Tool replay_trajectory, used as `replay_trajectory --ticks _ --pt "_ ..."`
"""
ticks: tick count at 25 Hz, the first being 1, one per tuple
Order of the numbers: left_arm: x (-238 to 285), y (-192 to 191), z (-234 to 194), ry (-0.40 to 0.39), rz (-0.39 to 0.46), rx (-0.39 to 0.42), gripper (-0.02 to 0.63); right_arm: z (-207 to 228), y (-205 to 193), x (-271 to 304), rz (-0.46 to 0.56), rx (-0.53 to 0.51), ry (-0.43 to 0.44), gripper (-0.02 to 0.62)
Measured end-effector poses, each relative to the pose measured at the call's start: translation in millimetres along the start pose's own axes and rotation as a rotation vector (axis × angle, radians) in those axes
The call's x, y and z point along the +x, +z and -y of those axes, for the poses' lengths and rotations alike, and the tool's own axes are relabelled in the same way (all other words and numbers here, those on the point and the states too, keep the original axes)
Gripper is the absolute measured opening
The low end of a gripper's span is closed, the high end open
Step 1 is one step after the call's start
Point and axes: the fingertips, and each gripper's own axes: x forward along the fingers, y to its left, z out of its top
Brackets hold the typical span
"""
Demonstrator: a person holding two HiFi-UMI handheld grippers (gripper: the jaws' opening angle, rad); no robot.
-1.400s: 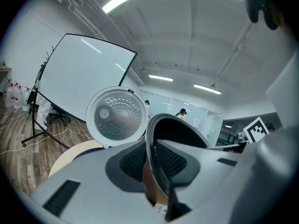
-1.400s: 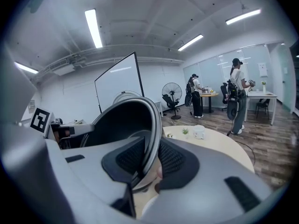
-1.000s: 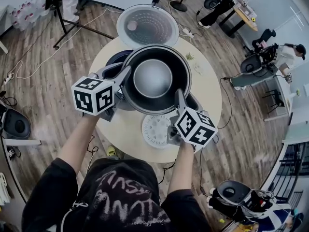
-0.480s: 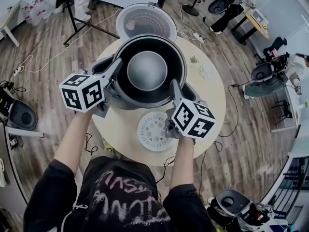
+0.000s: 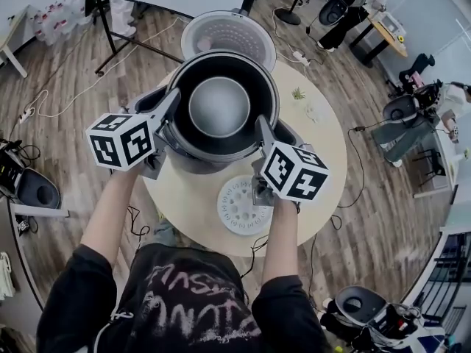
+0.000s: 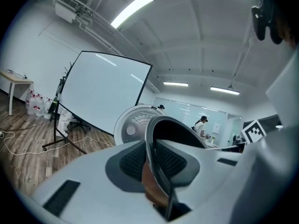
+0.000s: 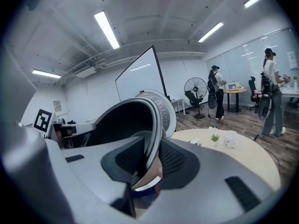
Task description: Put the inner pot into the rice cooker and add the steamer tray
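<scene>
Head view: left tongs (image 5: 175, 98) and right tongs (image 5: 259, 124) clamped on the dark, round inner pot (image 5: 219, 107).

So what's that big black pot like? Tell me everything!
The pot is round, deep and dark, like coated metal, with a thin shiny rim and a paler flat bottom. It is empty and its mouth faces up. The left tongs and right tongs pinch its rim on opposite sides. It is over the open rice cooker on the round table. I cannot tell whether it rests inside yet.
</scene>
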Motion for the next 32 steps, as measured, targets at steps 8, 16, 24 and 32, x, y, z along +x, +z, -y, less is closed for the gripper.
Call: replay_trajectory --ticks 8,16,24,32 --pt "22.0 -2.0 -25.7 -0.051 -0.084 -0.034 0.077 -2.9 -4.4 25.2 -0.085 0.021 -0.024 0.107" --pt "45.7 -20.2 -42.9 -0.064 -0.203 -0.09 0.081 6.4 -16.4 50.0 -0.205 0.055 -0.038 0.109" --pt "58.7 -44.3 -57.5 -0.041 -0.315 -0.132 0.084 14.4 -37.8 70.8 -0.325 0.106 -0.014 0.109" --pt "63.7 -69.5 -66.1 -0.032 -0.387 -0.17 0.084 22.5 -62.4 80.4 -0.394 0.148 -0.022 0.109"
